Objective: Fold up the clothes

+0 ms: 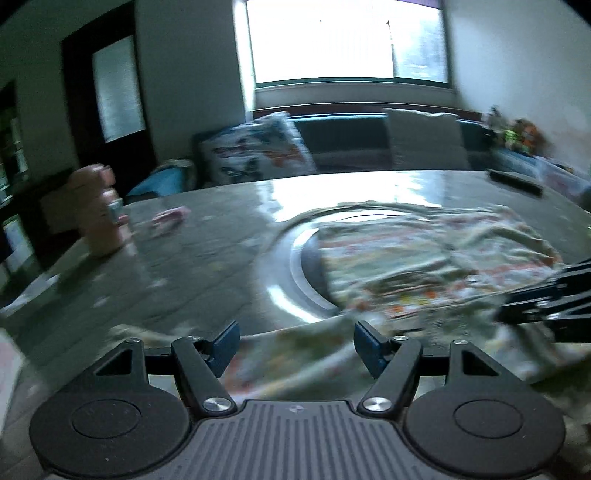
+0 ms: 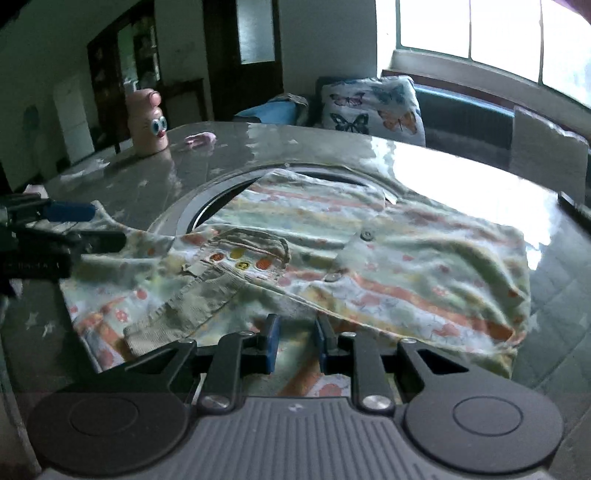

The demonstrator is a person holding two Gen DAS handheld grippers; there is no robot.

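Landmark: the round metal ring (image 2: 177,218) set into the top of the bench (image 2: 461,162); every place below is given from it.
Garment: a child's patterned shirt (image 2: 369,266) with orange stripes, small buttons and a khaki collar, lying flat on the bench. It covers most of the ring; only the ring's left arc and a dark strip inside it show. The shirt's near hem runs off the ring toward both cameras.
Shirt in the left view: blurred; it lies over the right part of the ring (image 1: 295,258), and a loose fold reaches the near bench edge.
Left gripper (image 1: 293,341): on the near-left side of the ring, fingers released and standing wide apart over the fold of cloth. I cannot tell whether the pads touch it. In the right view it enters from the left edge (image 2: 85,225), at the shirt's left corner.
Right gripper (image 2: 293,341): at the near side of the ring, over the shirt's hem. Fingers drawn narrow, with striped cloth seen in the small gap; whether they pinch it I cannot tell.
Pink toy figure (image 2: 149,122): with googly eyes, upright on the bench well beyond the ring, to the far left.
Small pink item (image 2: 201,139): just right of the figure, beyond the ring.
Butterfly cushion (image 2: 373,109): past the bench's far edge, on a dark sofa under the window (image 2: 480,33).
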